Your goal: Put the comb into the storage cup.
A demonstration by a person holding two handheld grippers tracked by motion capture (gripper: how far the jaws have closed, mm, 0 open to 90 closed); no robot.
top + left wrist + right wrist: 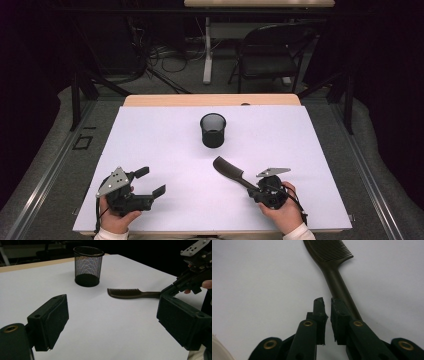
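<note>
A dark comb (227,169) lies flat on the white sheet, teeth end toward the table's middle, handle toward my right gripper (250,186). In the right gripper view the comb (337,282) runs away from the jaws; its handle end slips under the right-hand jaw. That gripper (327,302) stands a narrow slit apart, with only white sheet showing in the gap. My left gripper (151,181) rests near the front left, wide open and holding nothing (112,320). From it I see the comb (125,293) and the right gripper (172,288) at its handle.
A black mesh cup (213,130) stands upright behind the comb, near the sheet's middle; the cup (88,266) looks hollow with a dark bottom. The white sheet (165,135) covers a wooden table. A chair (270,55) and cables sit beyond the far edge.
</note>
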